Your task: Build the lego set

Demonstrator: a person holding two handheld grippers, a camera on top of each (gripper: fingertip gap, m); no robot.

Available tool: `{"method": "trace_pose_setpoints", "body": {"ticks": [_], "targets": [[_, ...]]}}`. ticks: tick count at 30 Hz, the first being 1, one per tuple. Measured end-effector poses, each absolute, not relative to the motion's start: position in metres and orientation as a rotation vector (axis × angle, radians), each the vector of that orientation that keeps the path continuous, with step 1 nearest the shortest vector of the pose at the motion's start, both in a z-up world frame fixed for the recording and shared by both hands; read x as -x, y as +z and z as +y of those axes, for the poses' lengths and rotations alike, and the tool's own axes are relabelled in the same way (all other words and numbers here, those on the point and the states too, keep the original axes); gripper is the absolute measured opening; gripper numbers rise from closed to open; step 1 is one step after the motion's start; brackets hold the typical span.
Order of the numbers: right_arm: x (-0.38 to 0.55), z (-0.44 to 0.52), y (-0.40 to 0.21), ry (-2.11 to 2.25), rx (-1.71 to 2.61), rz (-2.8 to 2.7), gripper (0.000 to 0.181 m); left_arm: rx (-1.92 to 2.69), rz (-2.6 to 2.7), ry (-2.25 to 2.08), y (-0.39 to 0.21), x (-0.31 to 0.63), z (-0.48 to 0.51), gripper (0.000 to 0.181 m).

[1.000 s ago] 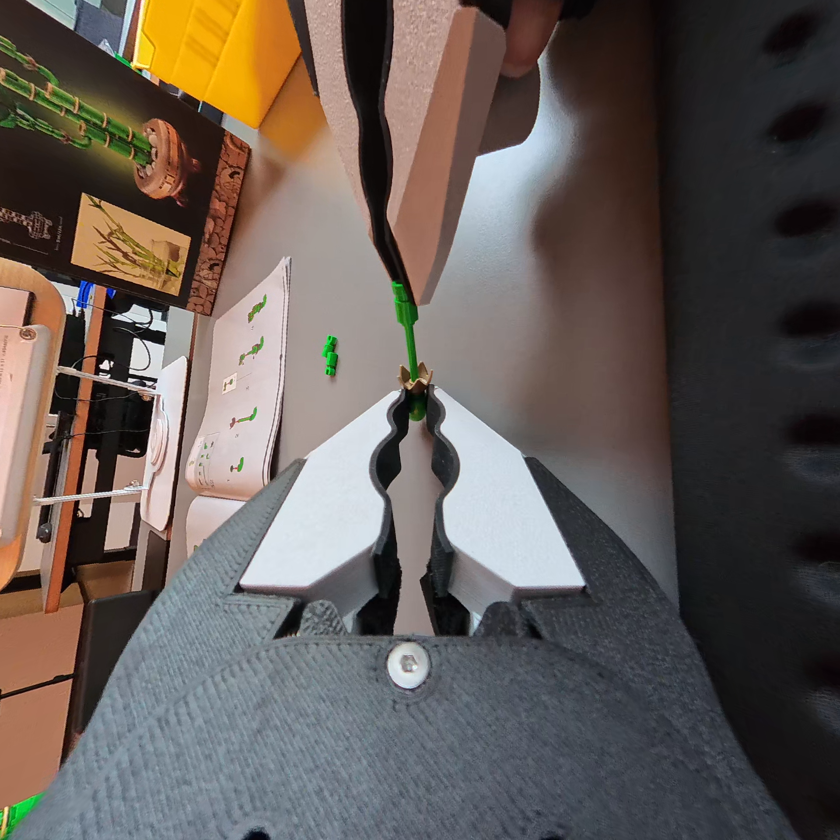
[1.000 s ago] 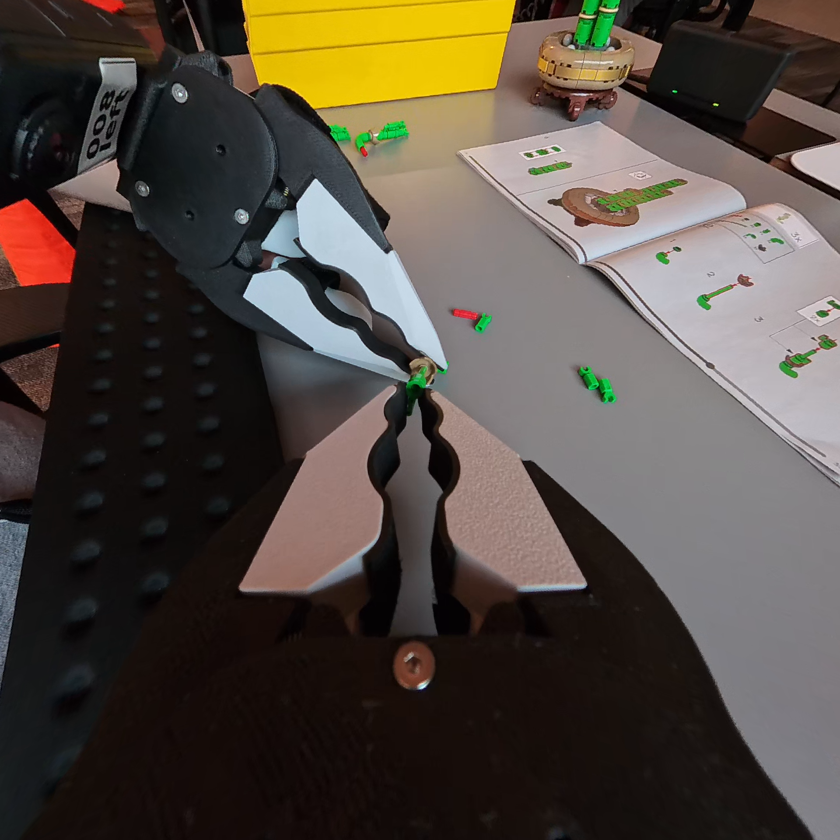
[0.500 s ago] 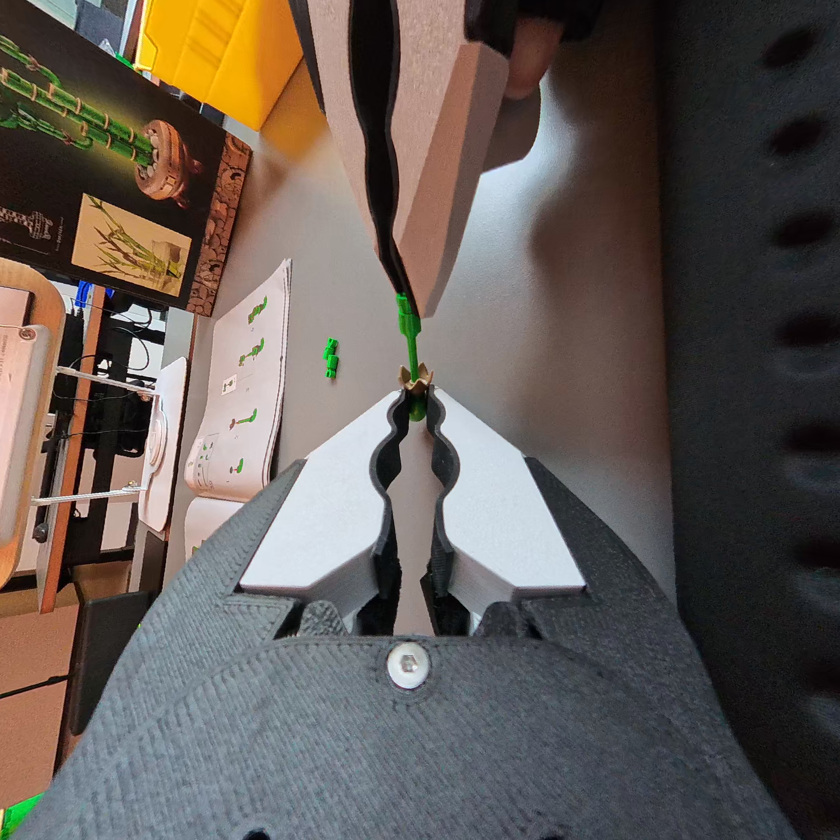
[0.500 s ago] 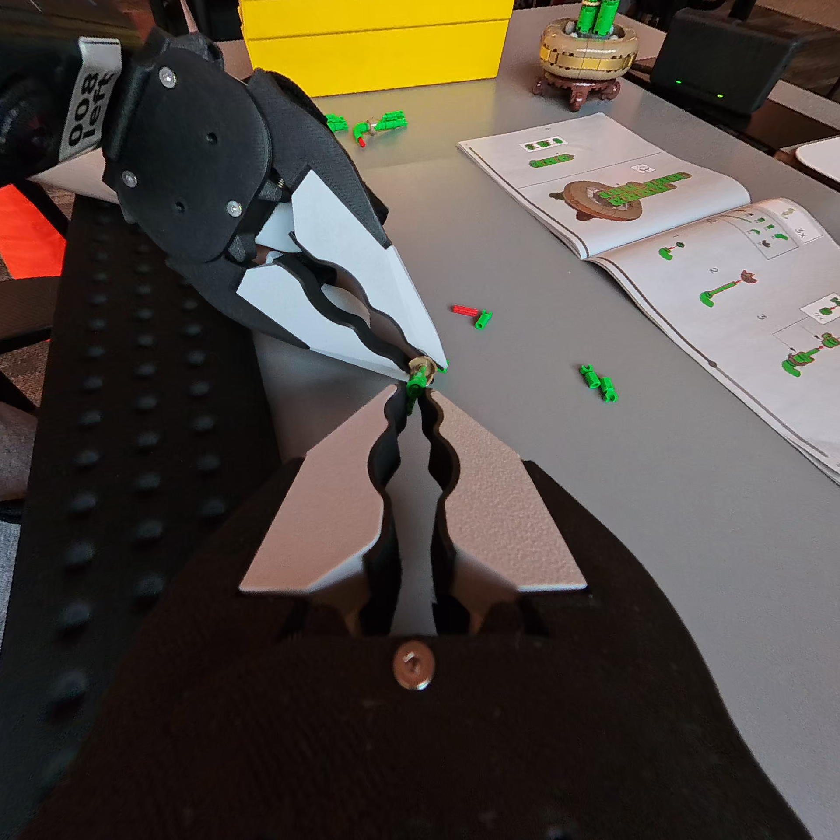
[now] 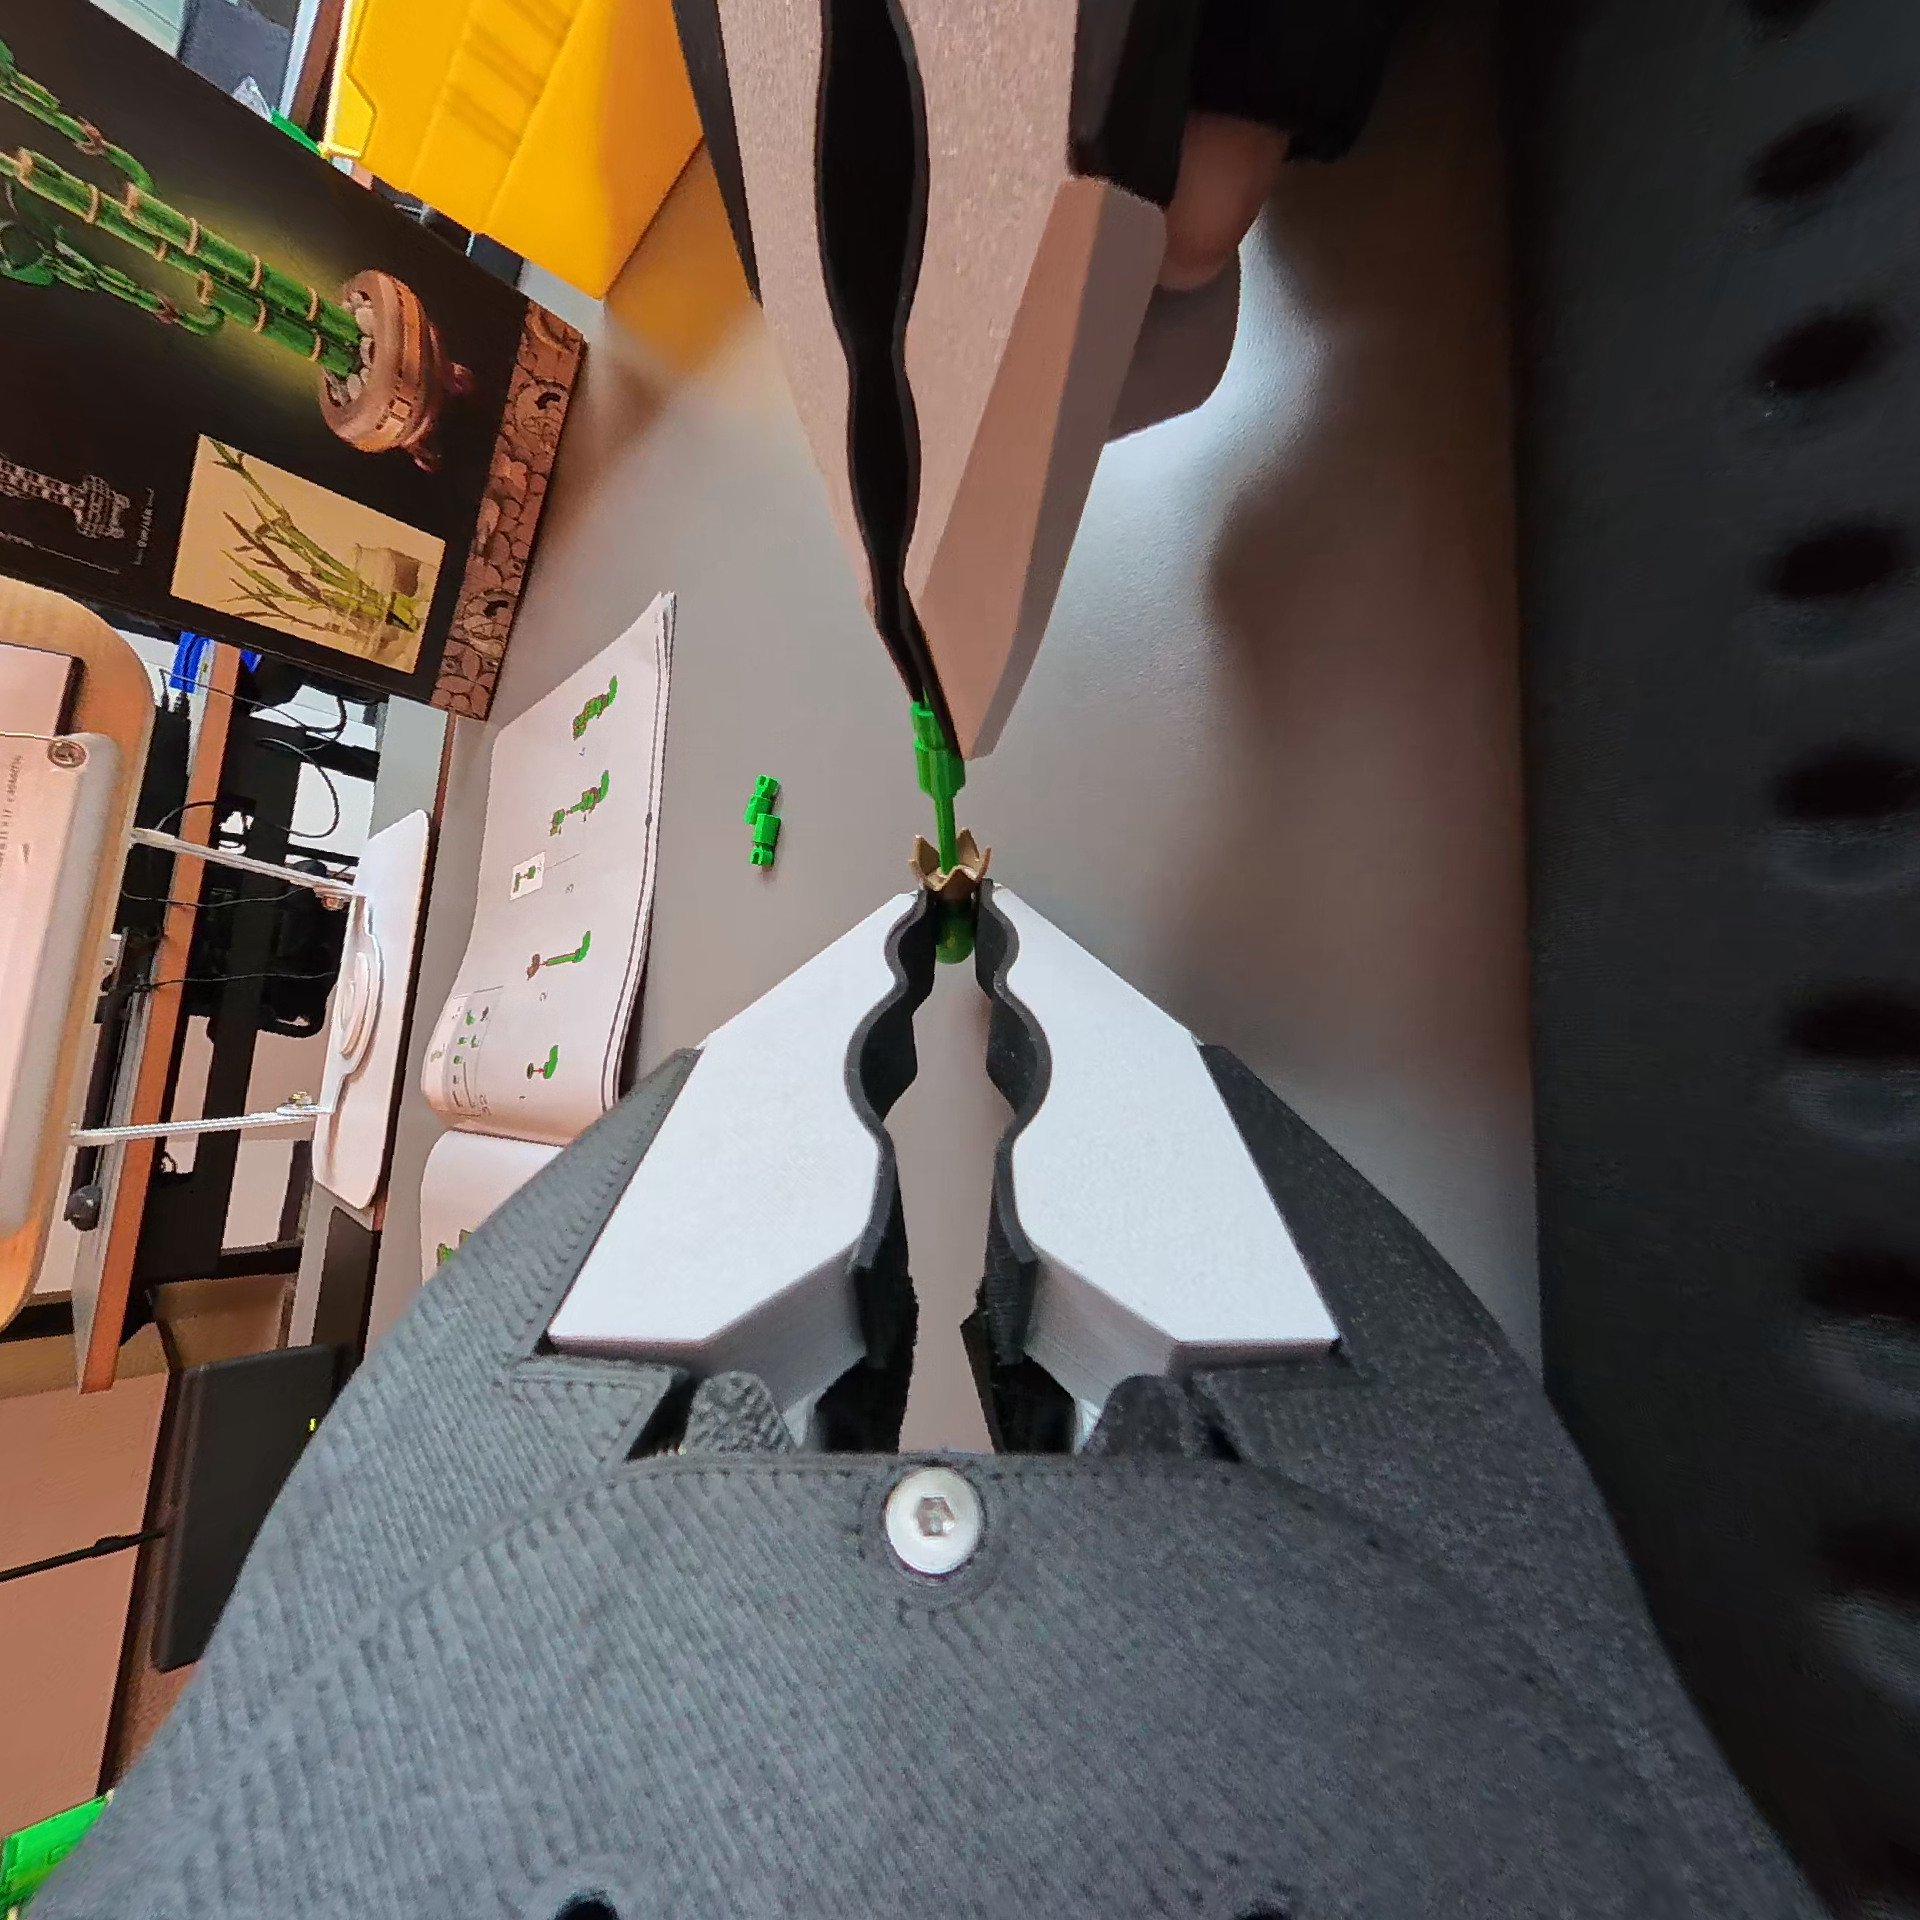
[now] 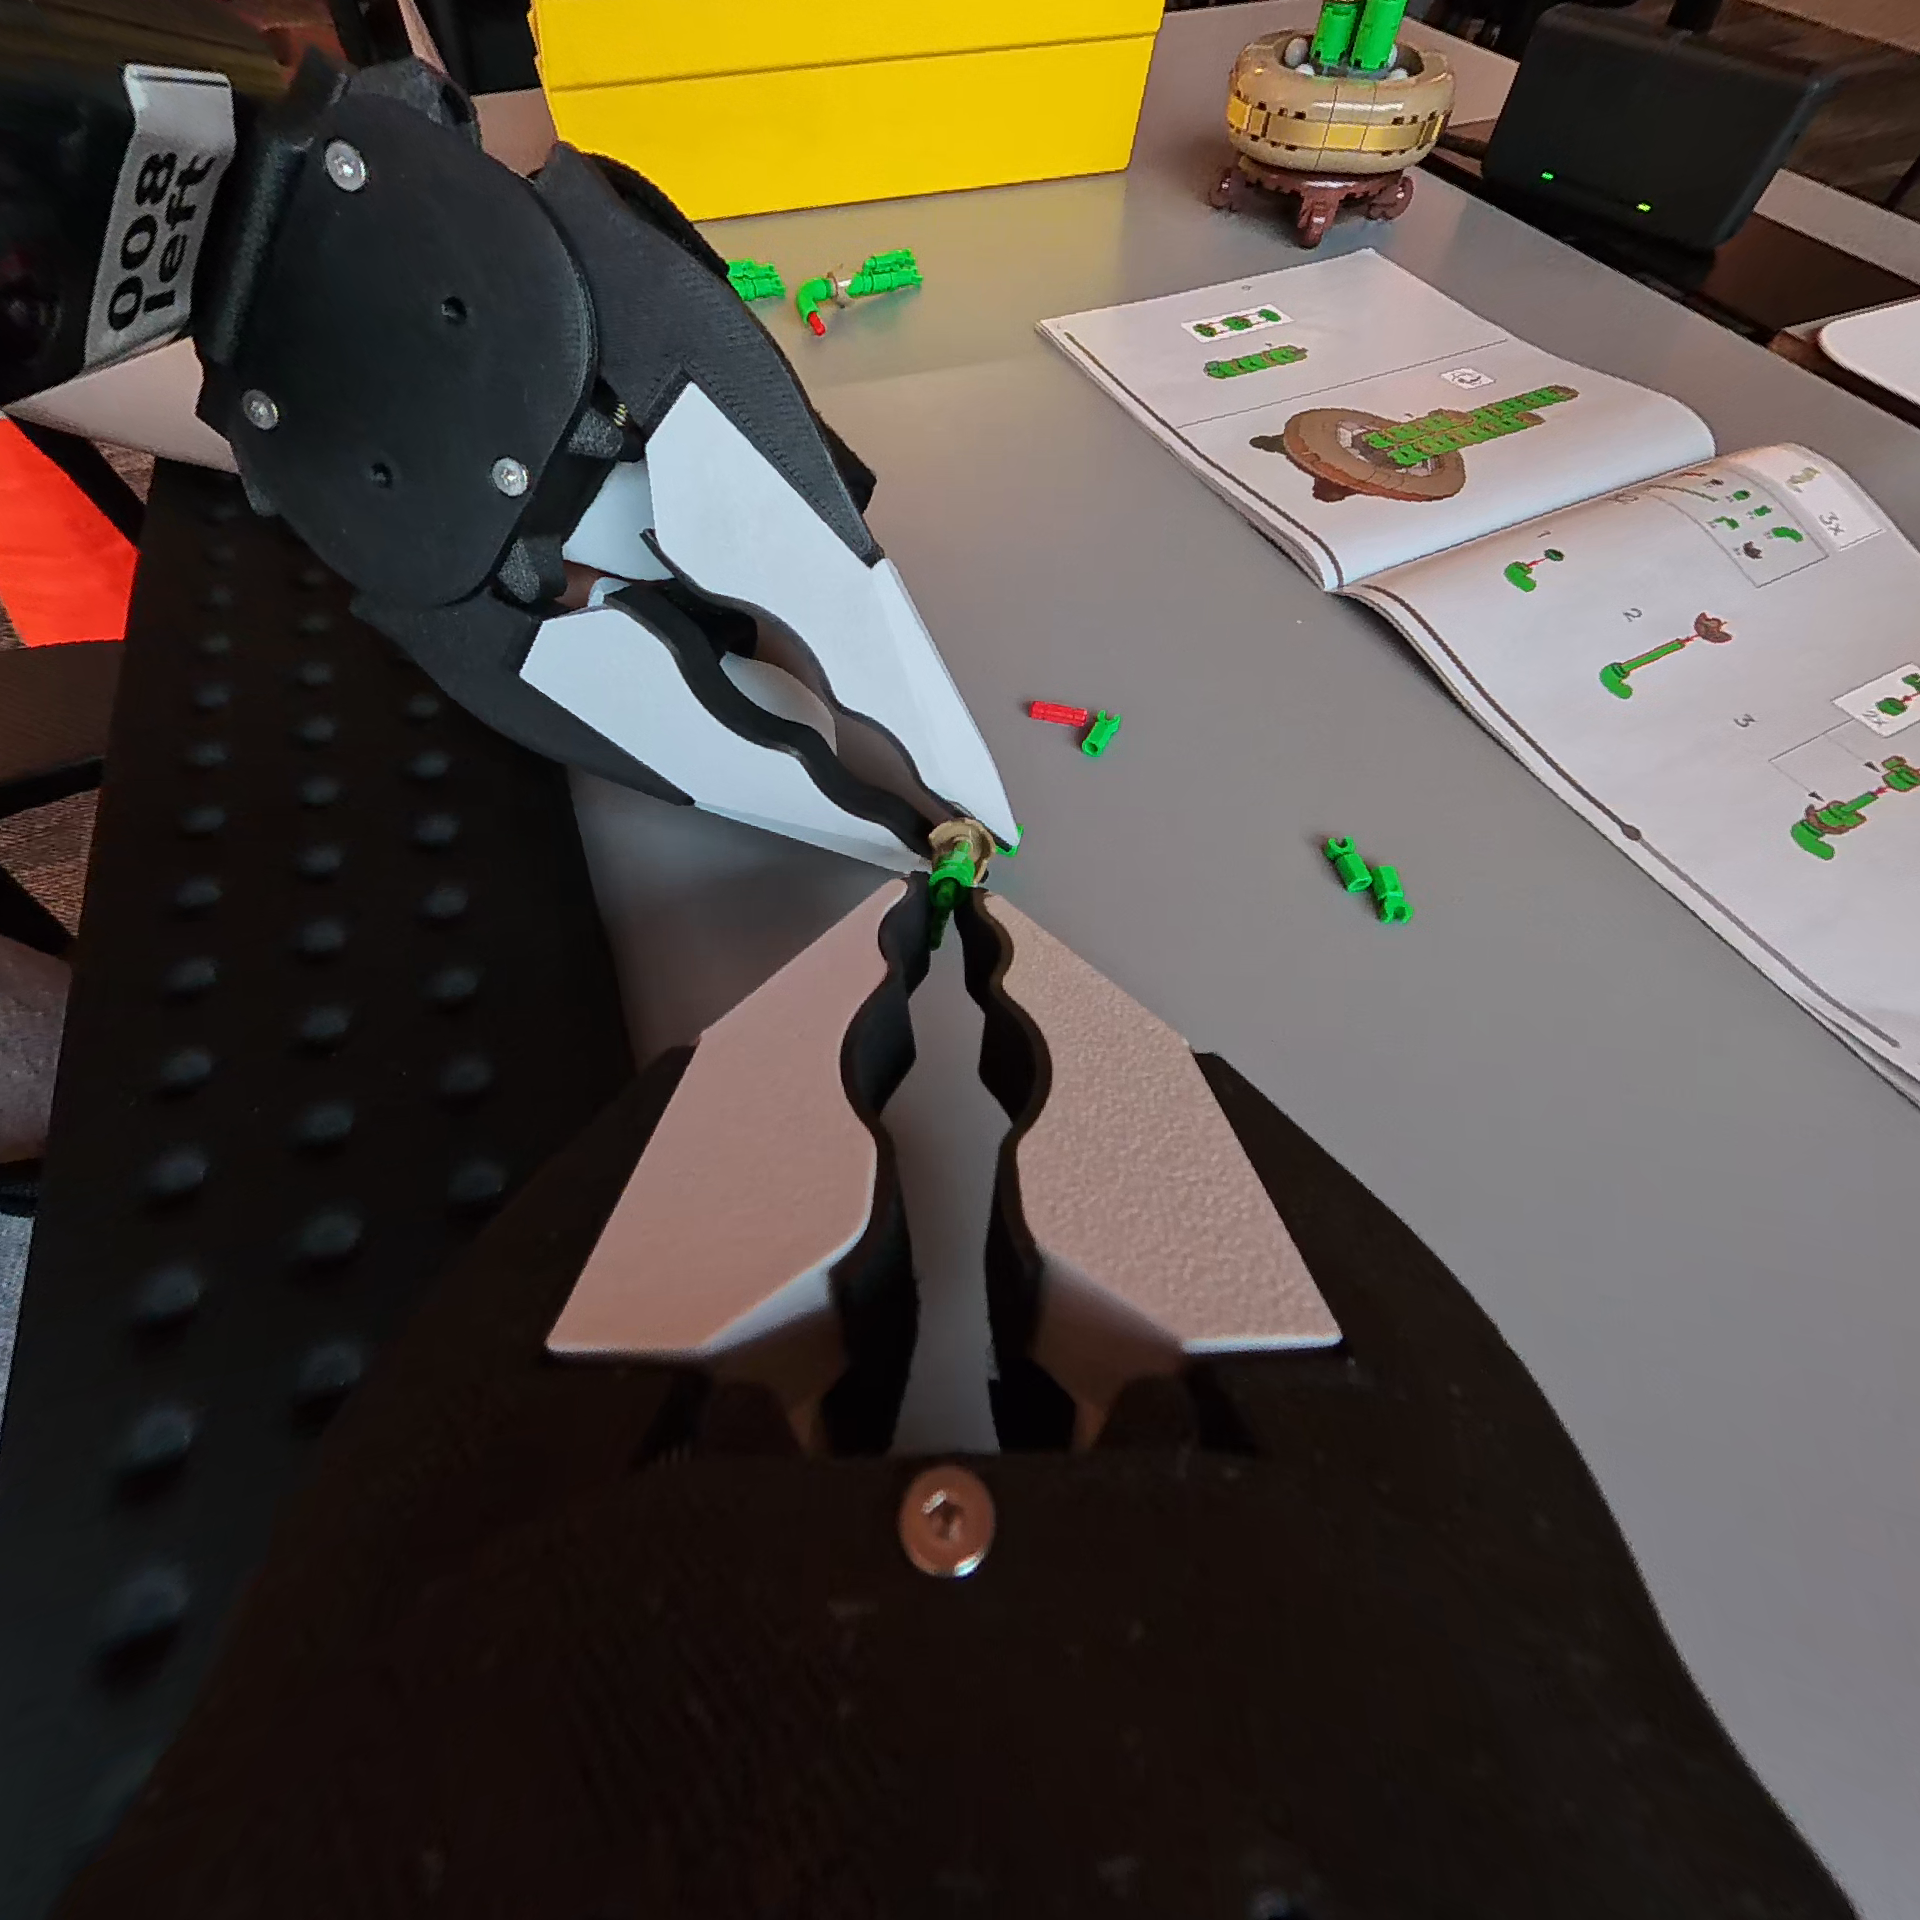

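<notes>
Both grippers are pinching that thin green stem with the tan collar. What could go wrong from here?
1. The green stem is held only at the tips of the left gripper and right gripper; it may slip or pop apart.
2. If dropped, it could land among the loose green pieces on the table.

An office: grey desk [image 6: 1351, 1195], black office chair [image 6: 260, 935].

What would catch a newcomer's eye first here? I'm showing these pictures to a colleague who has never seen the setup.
First, the two tips meeting mid-table: the left hand-held gripper and the right hand-held gripper each pinch one end of a thin green stem carrying a tan crown piece. Next, the bright yellow box at the far edge, with the tan pot model beside it. The open instruction booklet lies to the right.
</notes>
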State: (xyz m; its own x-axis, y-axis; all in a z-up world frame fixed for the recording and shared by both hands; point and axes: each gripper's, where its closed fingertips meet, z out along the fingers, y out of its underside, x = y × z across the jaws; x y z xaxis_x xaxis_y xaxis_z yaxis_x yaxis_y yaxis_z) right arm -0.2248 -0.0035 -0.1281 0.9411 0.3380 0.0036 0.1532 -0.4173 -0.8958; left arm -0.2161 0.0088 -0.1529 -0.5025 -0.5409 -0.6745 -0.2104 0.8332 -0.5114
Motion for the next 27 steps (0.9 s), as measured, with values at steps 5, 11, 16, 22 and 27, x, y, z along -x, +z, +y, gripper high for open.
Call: {"method": "trace_pose_setpoints", "body": {"ticks": [5,11,16,22,27], "targets": [[0.225,-0.002,-0.130,0.218,2.018,-0.345,0.005,0.551,2.095,-0.454,-0.152,0.216,0.008,0.004],[0.224,0.000,-0.132,0.218,2.034,-0.331,0.005,0.552,2.096,-0.437,-0.153,0.214,0.010,0.004],[0.218,0.005,-0.122,0.236,1.973,-0.287,0.007,0.617,2.065,-0.512,-0.146,0.209,0.014,0.005],[0.198,0.002,-0.081,0.223,1.740,-0.179,0.059,0.853,1.968,-0.791,-0.121,0.207,0.028,0.006],[0.191,-0.004,-0.068,0.368,1.673,-0.096,0.045,1.110,1.874,-1.422,-0.080,0.211,0.018,0.006]]}}
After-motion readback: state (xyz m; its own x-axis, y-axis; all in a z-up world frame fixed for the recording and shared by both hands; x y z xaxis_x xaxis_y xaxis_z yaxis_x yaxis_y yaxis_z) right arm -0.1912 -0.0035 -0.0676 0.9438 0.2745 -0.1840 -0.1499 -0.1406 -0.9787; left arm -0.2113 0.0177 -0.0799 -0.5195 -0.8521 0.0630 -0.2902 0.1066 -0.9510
